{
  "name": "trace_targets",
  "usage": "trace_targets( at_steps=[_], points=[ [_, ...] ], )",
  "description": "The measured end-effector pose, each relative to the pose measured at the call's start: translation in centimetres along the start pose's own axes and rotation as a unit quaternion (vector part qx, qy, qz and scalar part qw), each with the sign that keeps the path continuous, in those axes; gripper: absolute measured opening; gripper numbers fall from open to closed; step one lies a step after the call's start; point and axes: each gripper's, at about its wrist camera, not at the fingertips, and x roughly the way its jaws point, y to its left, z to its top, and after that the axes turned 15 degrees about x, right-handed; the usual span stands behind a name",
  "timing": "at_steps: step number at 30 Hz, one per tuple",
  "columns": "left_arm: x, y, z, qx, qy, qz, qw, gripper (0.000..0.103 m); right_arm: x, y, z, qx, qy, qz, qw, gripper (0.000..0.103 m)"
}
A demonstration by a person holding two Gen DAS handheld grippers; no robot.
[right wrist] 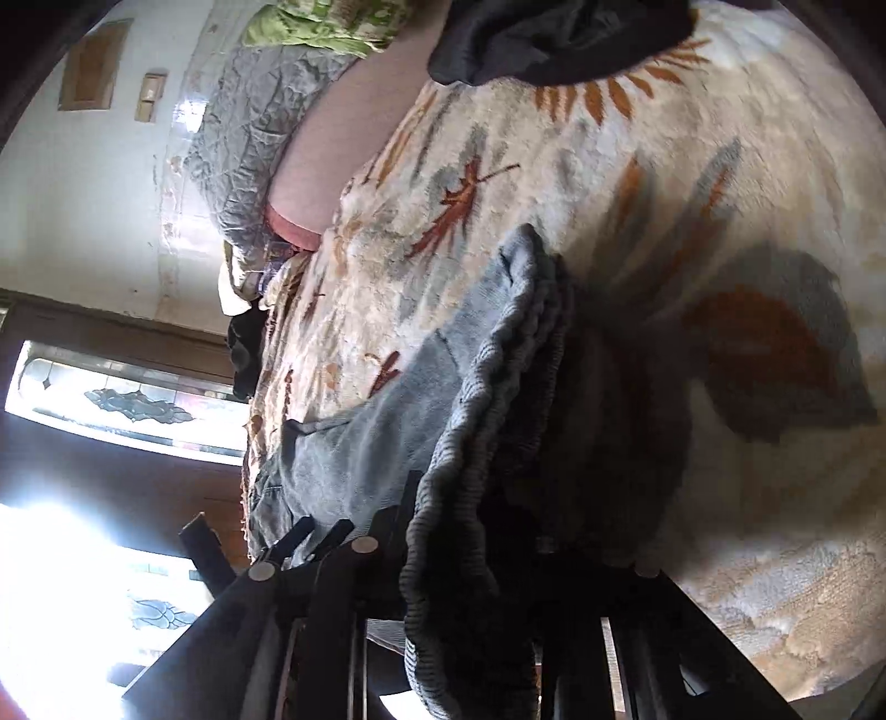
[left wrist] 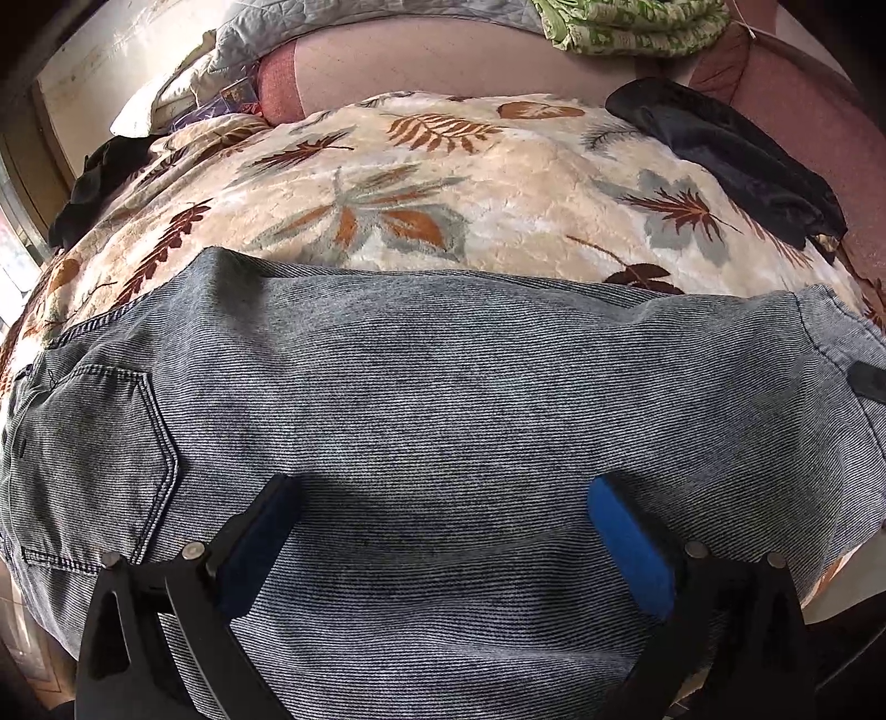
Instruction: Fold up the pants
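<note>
Grey-blue denim pants lie flat across a cream leaf-print blanket on a bed. A back pocket shows at the left. My left gripper hovers just over the pants, its blue-padded fingers wide apart and empty. In the right wrist view, tilted sideways, my right gripper is shut on a bunched ribbed edge of the pants, which drapes over the fingers and hides the tips. A tip of the right gripper shows at the pants' right end in the left view.
A dark garment lies on the blanket at the far right; it also shows in the right wrist view. Another dark cloth hangs at the far left. A grey quilt and green fabric lie at the back.
</note>
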Motion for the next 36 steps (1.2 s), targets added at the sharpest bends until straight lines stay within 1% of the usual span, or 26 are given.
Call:
trace_targets(
  at_steps=[2, 4, 7, 10, 13, 16, 18, 19, 20, 22, 23, 25, 26, 29, 30, 32, 34, 36],
  points=[
    [-0.1, 0.1, 0.1, -0.001, 0.006, -0.003, 1.0000, 0.103, -0.5, 1.6, -0.5, -0.028, -0.012, 0.022, 0.999, 0.021],
    [-0.3, 0.4, 0.2, -0.002, 0.012, -0.009, 0.9999, 0.103, -0.6, 3.2, -1.1, -0.050, -0.016, 0.043, 0.998, 0.021],
    [-1.3, 1.3, -0.3, -0.013, 0.008, 0.007, 0.9999, 0.103, 0.3, 5.8, -1.9, -0.075, -0.009, 0.065, 0.995, 0.021],
    [-2.5, 3.3, -1.2, -0.019, 0.011, 0.044, 0.9988, 0.103, 2.5, 8.0, -2.8, -0.086, 0.014, 0.085, 0.993, 0.021],
    [-3.9, 6.0, -2.4, -0.039, 0.001, 0.069, 0.9969, 0.103, 6.2, 10.1, -3.9, -0.090, 0.043, 0.086, 0.991, 0.021],
    [-5.3, 8.7, -3.7, -0.060, -0.007, 0.096, 0.9936, 0.103, 10.2, 11.6, -5.2, -0.081, 0.081, 0.086, 0.990, 0.021],
    [-5.9, 10.1, -4.5, -0.069, -0.011, 0.106, 0.9919, 0.103, 13.1, 12.2, -6.1, -0.069, 0.111, 0.073, 0.989, 0.025],
    [-6.1, 10.6, -4.8, -0.072, -0.012, 0.108, 0.9915, 0.103, 14.5, 12.1, -6.4, -0.053, 0.125, 0.061, 0.989, 0.030],
    [-6.1, 11.1, -5.1, -0.075, -0.011, 0.108, 0.9913, 0.103, 15.9, 11.8, -6.7, -0.036, 0.142, 0.050, 0.988, 0.046],
    [-6.2, 12.0, -5.6, -0.083, -0.010, 0.110, 0.9904, 0.103, 17.8, 11.7, -7.5, -0.018, 0.166, 0.033, 0.985, 0.064],
    [-6.2, 12.3, -5.8, -0.087, -0.008, 0.111, 0.9900, 0.103, 18.5, 12.0, -8.0, -0.023, 0.181, 0.034, 0.983, 0.065],
    [-6.2, 12.8, -6.2, -0.095, -0.006, 0.108, 0.9896, 0.103, 19.2, 12.7, -8.8, -0.036, 0.220, 0.053, 0.973, 0.065],
    [-6.3, 12.9, -6.3, -0.098, -0.007, 0.106, 0.9895, 0.103, 19.0, 12.8, -8.8, -0.038, 0.227, 0.067, 0.971, 0.065],
    [-6.6, 12.9, -6.3, -0.104, -0.016, 0.098, 0.9896, 0.103, 16.0, 12.4, -8.5, -0.039, 0.189, 0.112, 0.975, 0.065],
    [-6.6, 12.6, -6.1, -0.105, -0.019, 0.090, 0.9902, 0.103, 14.9, 12.1, -8.0, -0.037, 0.169, 0.119, 0.978, 0.065],
    [-6.7, 11.8, -5.6, -0.102, -0.025, 0.071, 0.9920, 0.103, 12.6, 11.3, -7.1, -0.033, 0.111, 0.120, 0.986, 0.065],
    [-6.8, 10.3, -4.8, -0.089, -0.038, 0.055, 0.9938, 0.103, 10.8, 10.2, -6.1, -0.020, 0.084, 0.126, 0.988, 0.065],
    [-7.0, 8.6, -3.7, -0.068, -0.052, 0.044, 0.9953, 0.103, 9.6, 9.4, -5.5, -0.017, 0.051, 0.116, 0.992, 0.065]
  ],
)
